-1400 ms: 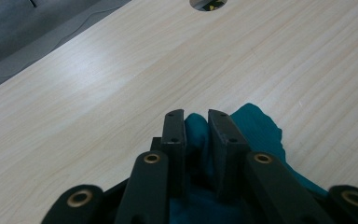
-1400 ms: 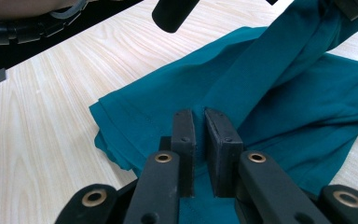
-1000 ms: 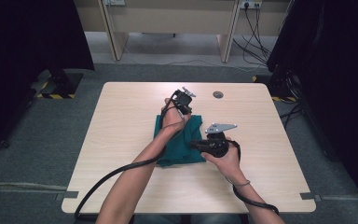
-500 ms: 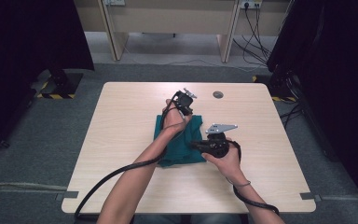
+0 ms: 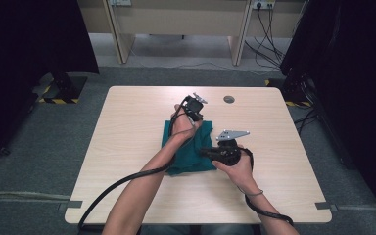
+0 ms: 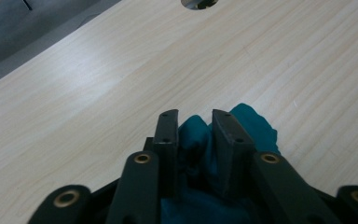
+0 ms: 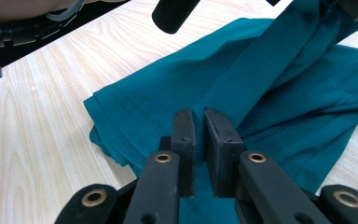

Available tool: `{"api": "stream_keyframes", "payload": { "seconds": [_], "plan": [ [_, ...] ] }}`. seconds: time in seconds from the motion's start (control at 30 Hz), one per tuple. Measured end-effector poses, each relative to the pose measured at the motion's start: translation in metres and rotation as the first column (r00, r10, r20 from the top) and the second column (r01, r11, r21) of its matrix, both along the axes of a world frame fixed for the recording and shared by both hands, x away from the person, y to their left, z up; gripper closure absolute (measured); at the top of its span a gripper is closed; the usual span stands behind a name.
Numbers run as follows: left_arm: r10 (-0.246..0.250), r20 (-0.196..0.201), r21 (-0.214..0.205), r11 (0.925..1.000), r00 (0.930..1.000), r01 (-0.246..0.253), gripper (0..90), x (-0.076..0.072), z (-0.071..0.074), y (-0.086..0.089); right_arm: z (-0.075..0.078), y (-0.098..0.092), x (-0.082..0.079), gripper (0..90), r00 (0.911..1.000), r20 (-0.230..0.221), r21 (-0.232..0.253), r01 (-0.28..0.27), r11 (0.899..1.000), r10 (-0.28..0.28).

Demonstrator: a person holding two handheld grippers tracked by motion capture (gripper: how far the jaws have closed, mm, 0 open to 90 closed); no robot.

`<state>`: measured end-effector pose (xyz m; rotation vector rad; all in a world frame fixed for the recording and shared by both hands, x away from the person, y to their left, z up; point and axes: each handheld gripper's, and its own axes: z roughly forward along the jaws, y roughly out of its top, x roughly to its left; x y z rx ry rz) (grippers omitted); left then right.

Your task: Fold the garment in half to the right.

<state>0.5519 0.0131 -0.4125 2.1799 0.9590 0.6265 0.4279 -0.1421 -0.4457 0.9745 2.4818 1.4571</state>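
Observation:
A teal cloth (image 5: 188,157) lies rumpled at the middle of the light wooden table (image 5: 127,142). My left gripper (image 5: 196,119) stands over the cloth's far edge and points down. In the left gripper view its jaws (image 6: 196,123) have just been opening, and a loose bunch of the cloth (image 6: 254,128) still sits between them. My right gripper (image 5: 203,152) comes in from the right at the cloth's near side. In the right gripper view it (image 7: 199,119) is shut on a thin fold of the cloth (image 7: 177,84), and a ridge of fabric runs up to the top right.
A round cable hole (image 5: 228,99) is set in the table beyond the cloth, also seen in the left gripper view (image 6: 198,3). A black cable (image 5: 122,181) trails from the left gripper off the near edge. Bare wood surrounds the cloth. Desk legs and dark curtains stand behind.

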Motion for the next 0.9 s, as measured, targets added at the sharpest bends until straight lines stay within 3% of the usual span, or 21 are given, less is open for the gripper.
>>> {"api": "stream_keyframes", "payload": {
  "seconds": [0.17, 0.2, 0.23, 0.27, 0.3, 0.43, 0.53, 0.9],
  "plan": [
    [-0.013, 0.039, -0.029, 0.9995, 0.9991, 0.014, 53.1, -0.003, 0.008, 0.0, -0.001, -0.002, 0.0, 82.7, 1.0, 0.0, 0.001, 0.005, 1.0, -0.005],
    [-0.013, 0.039, -0.029, 0.9995, 0.9991, 0.014, 44.0, -0.003, 0.008, 0.0, -0.001, -0.002, 0.0, 82.7, 1.0, 0.0, 0.001, 0.005, 1.0, -0.005],
    [-0.007, 0.06, -0.045, 0.9989, 0.9982, 0.01, 44.0, -0.005, 0.013, 0.003, -0.001, -0.004, -0.001, 82.4, 0.9999, -0.001, 0.004, 0.011, 1.0, -0.011],
    [-0.007, 0.06, -0.045, 0.9989, 0.9982, 0.01, 37.5, -0.005, 0.013, 0.003, -0.001, -0.004, -0.001, 82.4, 0.9999, -0.001, 0.004, 0.011, 1.0, -0.011],
    [-0.007, 0.06, -0.045, 0.9989, 0.9982, 0.01, 37.5, -0.005, 0.013, 0.003, -0.001, -0.005, -0.001, 82.4, 0.9999, 0.0, 0.008, 0.015, 1.0, -0.015],
    [0.011, 0.093, -0.048, 0.9988, 0.9956, -0.007, 31.4, -0.01, 0.022, 0.021, -0.001, -0.005, -0.002, 81.6, 0.9998, 0.0, 0.009, 0.018, 1.0, -0.018],
    [0.011, 0.093, -0.048, 0.9988, 0.9956, -0.007, 31.4, -0.01, 0.022, 0.021, -0.002, -0.007, -0.002, 79.8, 0.9996, -0.002, 0.014, 0.027, 1.0, -0.027],
    [0.03, 0.133, -0.033, 0.9991, 0.9907, -0.026, 30.4, -0.018, 0.025, 0.053, -0.005, -0.017, -0.005, 84.1, 0.9989, -0.009, -0.001, 0.046, 0.999, -0.046]
  ]
}}
